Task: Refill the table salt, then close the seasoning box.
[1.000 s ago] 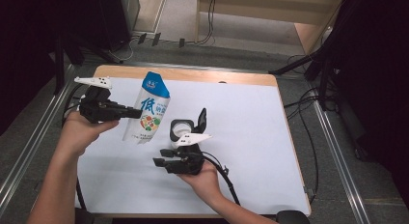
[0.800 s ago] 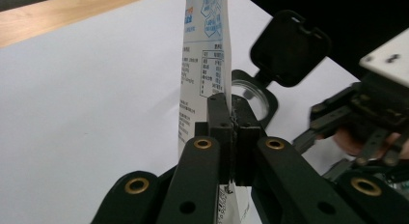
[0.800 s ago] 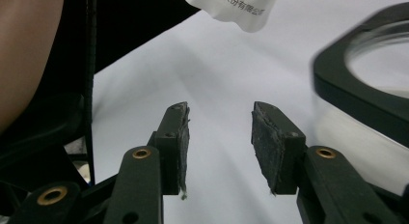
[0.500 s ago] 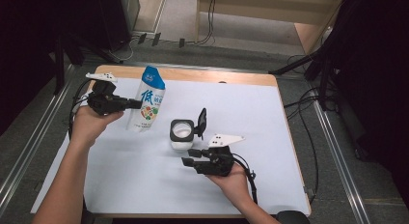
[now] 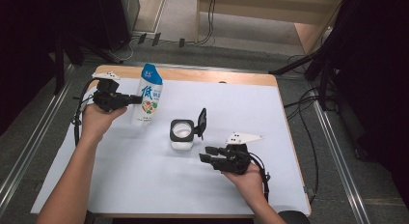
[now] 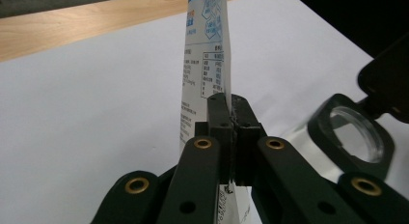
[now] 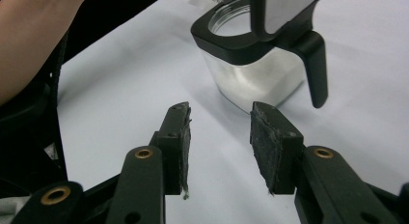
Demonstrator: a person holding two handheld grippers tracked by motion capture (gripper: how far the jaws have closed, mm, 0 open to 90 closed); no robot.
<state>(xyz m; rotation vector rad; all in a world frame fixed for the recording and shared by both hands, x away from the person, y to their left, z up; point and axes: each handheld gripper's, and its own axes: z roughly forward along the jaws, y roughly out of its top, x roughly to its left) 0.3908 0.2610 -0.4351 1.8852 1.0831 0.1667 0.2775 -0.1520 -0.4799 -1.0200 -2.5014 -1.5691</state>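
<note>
Since earlier, pouch went toward ten o'clock, upright; my left claw pinches its soft side seam. Light, floppy. Right claw gapes, holding nothing, near canister.

Right gripper: black jaws apart, nothing between the pads. Clear container with black rim and raised lid at twelve o'clock. White table cover beneath. Forearm at ten o'clock.

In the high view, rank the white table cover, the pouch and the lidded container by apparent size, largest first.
1. white table cover
2. pouch
3. lidded container, though its raised lid brings it near the pouch.
</note>
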